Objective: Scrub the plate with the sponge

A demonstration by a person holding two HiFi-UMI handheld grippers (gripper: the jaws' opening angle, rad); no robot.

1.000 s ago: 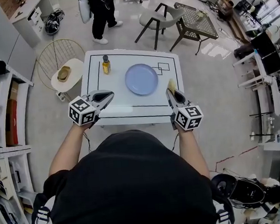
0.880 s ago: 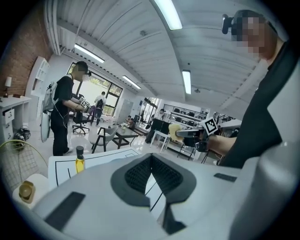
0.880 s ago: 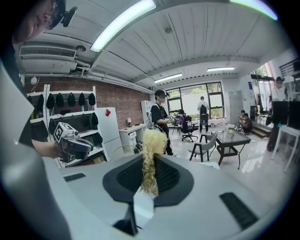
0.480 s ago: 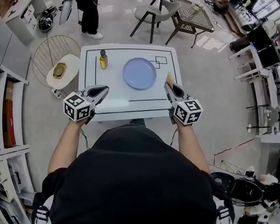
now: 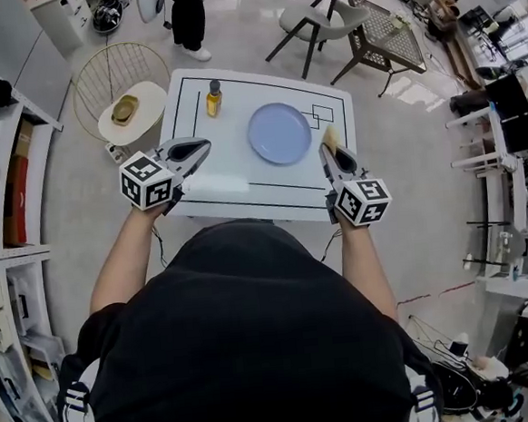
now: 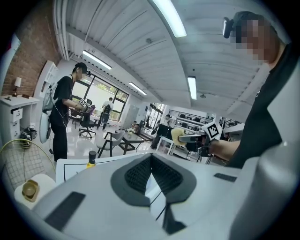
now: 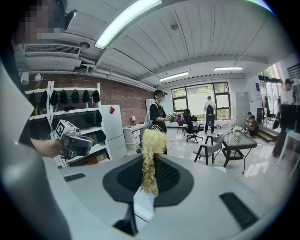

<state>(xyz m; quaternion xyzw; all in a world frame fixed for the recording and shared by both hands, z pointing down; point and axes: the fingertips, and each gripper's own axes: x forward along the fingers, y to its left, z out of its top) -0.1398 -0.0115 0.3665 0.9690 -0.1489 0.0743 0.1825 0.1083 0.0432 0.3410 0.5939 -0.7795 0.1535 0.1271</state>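
Nearer now, the frayed yellow sponge (image 5: 329, 138), pinched in the right gripper (image 5: 333, 148), hangs just right of the round pale-blue plate (image 5: 280, 133) at upper centre. Left gripper (image 5: 201, 148) jaws are together, empty.

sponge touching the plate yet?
Apart. Head view: the sponge, clamped in the right gripper, sits right of the plate with bare table showing between them.

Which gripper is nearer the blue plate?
Right. The right gripper, gripping the yellow sponge, is just right of the blue plate; the left gripper sits farther off its left side.
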